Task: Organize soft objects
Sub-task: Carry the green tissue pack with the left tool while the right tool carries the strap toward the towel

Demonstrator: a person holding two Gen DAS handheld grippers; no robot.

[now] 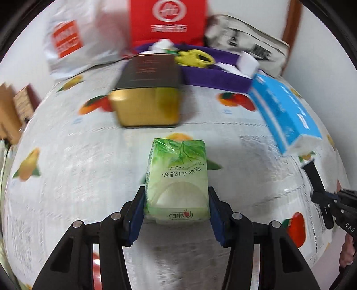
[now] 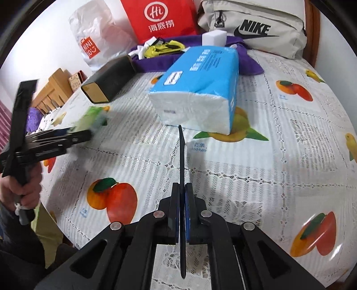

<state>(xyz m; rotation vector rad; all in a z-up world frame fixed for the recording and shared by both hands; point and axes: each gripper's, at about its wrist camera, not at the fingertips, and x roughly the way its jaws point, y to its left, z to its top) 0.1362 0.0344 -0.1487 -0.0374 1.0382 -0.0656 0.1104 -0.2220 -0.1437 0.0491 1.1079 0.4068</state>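
Observation:
A small green tissue pack (image 1: 176,176) sits between the blue pads of my left gripper (image 1: 176,191), which is shut on its two sides just above the fruit-print tablecloth (image 1: 67,178). The right wrist view shows that pack (image 2: 91,118) blurred at the left, in the left gripper (image 2: 84,131). A large blue tissue pack (image 2: 200,89) lies ahead of my right gripper (image 2: 182,186). The right gripper is shut on a thin black flat strip (image 2: 181,151) whose tip points at the blue pack. In the left wrist view the right gripper (image 1: 321,198) is at the right edge, below the blue pack (image 1: 285,113).
A black box with a gold end (image 1: 147,89) lies beyond the green pack. Behind it is a purple cloth (image 2: 245,60) with yellow-and-white items (image 2: 162,48) and a white block (image 2: 214,36). A red bag (image 2: 160,17), a white plastic bag (image 2: 93,44) and a beige backpack (image 2: 252,26) line the back. A hand (image 2: 22,189) grips the left handle.

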